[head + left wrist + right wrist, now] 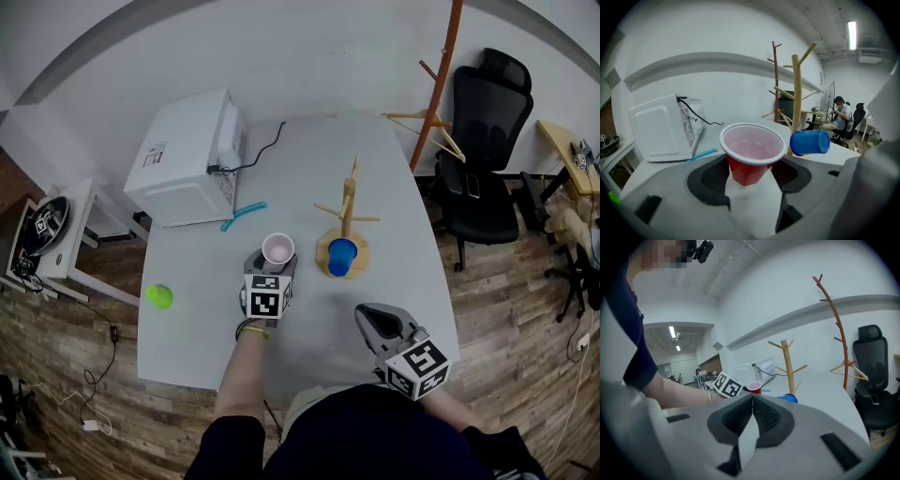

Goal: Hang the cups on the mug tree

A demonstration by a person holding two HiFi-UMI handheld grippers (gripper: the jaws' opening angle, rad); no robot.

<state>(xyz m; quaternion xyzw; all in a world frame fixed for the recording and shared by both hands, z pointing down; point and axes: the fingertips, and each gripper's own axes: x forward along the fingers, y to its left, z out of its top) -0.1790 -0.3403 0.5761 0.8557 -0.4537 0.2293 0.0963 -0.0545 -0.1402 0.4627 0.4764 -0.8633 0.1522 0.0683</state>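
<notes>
My left gripper (277, 262) is shut on a red cup (751, 152) with a white inside, held upright above the grey table (187, 337); the same red cup (277, 249) shows in the head view. A wooden mug tree (348, 214) stands just right of it, and a blue cup (341, 256) hangs on its side from a low peg. That blue cup (810, 141) sits right of the red one in the left gripper view. My right gripper (372, 320) is shut and empty near the table's front edge, apart from both cups.
A white microwave-like box (187, 156) with a black cable stands at the back left. A teal stick (243, 215) lies before it, a green cup (158, 296) near the left edge. An orange coat stand (437, 84) and a black office chair (483, 150) are beyond the table's right side.
</notes>
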